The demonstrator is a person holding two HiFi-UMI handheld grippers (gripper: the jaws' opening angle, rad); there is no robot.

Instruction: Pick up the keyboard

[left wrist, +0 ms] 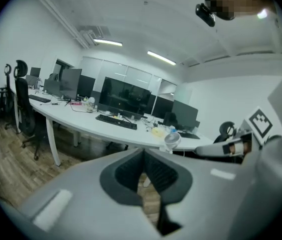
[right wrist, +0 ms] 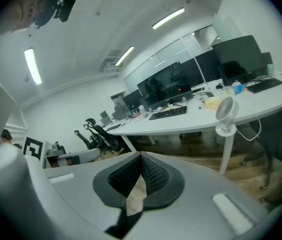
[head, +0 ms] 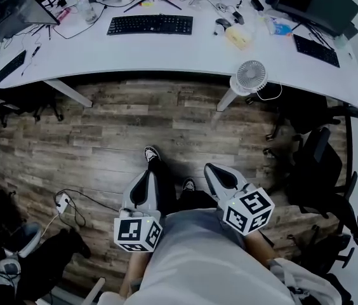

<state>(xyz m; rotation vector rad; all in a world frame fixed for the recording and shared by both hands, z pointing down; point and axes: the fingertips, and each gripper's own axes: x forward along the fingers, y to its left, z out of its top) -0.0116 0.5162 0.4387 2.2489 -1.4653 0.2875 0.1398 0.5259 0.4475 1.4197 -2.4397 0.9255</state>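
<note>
The left gripper (head: 146, 175) is clenched and empty, low over the wood floor (head: 103, 132). The keyboard (head: 150, 25) lies on the far desk (head: 185, 54), well apart from both. The right gripper (head: 212, 169) is clenched and empty too. A fan (head: 251, 76) stands at the desk's near right edge.

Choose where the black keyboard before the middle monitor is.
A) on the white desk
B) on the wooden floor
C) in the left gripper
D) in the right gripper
A: the keyboard lies on the white desk, and the left gripper and the right gripper, both shut and empty, are far from it.
</note>
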